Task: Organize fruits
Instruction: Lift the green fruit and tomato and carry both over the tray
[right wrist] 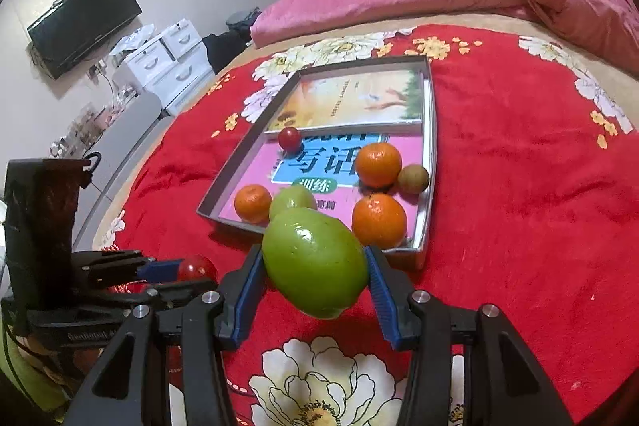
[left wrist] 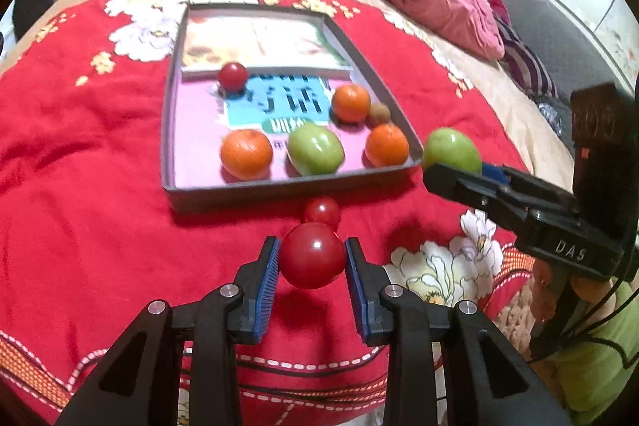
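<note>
Red bedding with white flowers (right wrist: pixel 519 210) is covering the bed, and a grey shallow tray (left wrist: pixel 167 130) is lying on it with books inside. Three oranges, a green apple (left wrist: pixel 315 149), a small brown fruit (left wrist: pixel 379 114) and a small red tomato (left wrist: pixel 233 76) are already sitting in the tray.

The left gripper (left wrist: pixel 312 256) is clamping a red tomato (left wrist: pixel 312 254) between its blue pads, above the bedding and just in front of the tray. Another small red tomato (left wrist: pixel 322 212) is lying on the bedding between it and the tray's near wall. The right gripper (right wrist: pixel 315 262) is clamping a large green apple (right wrist: pixel 315 262), near the tray's right front corner.

Several risks are showing, in my judgement. Both fruits are smooth and round, so each could be slipping out of the pads if the hand is tilting quickly. The tray floor is made of glossy book covers, so a fruit released from height could be rolling and pushing the others. The two grippers are working near each other, so they could be colliding at the tray edge. The soft bedding could also be letting the tray tip if a gripper is pressing on its wall.
</note>
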`<state>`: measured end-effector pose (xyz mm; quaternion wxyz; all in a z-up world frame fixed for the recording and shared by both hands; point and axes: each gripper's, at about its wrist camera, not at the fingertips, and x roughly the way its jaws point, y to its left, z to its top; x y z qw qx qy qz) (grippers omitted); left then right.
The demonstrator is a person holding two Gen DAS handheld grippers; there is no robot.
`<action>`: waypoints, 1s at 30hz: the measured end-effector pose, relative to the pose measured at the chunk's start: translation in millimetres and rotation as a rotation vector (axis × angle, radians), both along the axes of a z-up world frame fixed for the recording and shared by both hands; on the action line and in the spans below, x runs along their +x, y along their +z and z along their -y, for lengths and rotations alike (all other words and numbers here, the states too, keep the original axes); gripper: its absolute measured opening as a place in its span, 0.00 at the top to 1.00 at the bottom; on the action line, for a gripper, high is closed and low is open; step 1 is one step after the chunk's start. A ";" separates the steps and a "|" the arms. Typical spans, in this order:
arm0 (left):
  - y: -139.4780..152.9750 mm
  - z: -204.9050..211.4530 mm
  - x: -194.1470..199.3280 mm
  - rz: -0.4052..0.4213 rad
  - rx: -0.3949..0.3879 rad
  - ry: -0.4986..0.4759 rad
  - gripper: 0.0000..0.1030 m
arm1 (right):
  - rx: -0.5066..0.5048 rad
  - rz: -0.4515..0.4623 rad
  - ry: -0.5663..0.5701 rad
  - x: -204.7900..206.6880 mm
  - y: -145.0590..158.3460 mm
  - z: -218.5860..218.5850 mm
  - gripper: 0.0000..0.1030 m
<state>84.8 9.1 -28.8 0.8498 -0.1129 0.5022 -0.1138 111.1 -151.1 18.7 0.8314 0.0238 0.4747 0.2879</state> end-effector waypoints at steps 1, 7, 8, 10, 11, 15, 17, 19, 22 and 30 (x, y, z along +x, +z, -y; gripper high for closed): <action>3.3 -2.9 0.1 0.008 0.002 0.007 0.68 | -0.003 0.005 -0.001 -0.6 1.3 -0.1 0.52; 12.9 -15.9 2.5 0.031 0.006 0.046 0.68 | 0.006 0.022 -0.012 -0.7 8.1 -1.2 0.52; 14.3 -18.5 3.6 0.035 0.005 0.053 0.68 | 0.008 0.025 -0.014 -0.6 9.3 -1.3 0.52; 16.2 -22.0 5.5 0.042 0.009 0.065 0.68 | 0.010 0.032 -0.015 -0.5 11.4 -1.8 0.52; 16.8 -23.8 6.4 0.044 0.011 0.071 0.68 | 0.010 0.037 -0.015 -0.1 12.8 -2.2 0.52; 18.0 -31.2 10.5 0.047 0.018 0.095 0.68 | 0.010 0.048 -0.018 2.1 16.0 -3.5 0.52; 17.8 -33.9 12.6 0.048 0.020 0.103 0.68 | 0.010 0.053 -0.022 2.5 17.2 -4.0 0.52; 18.0 -34.9 15.2 0.050 0.023 0.107 0.68 | 0.012 0.056 -0.024 4.0 18.4 -4.6 0.52; 17.5 -37.2 19.8 0.051 0.027 0.116 0.68 | 0.008 0.063 -0.030 5.4 19.6 -4.8 0.52; 15.4 -40.0 30.4 0.052 0.042 0.126 0.68 | -0.012 0.088 -0.044 10.9 25.3 -6.6 0.52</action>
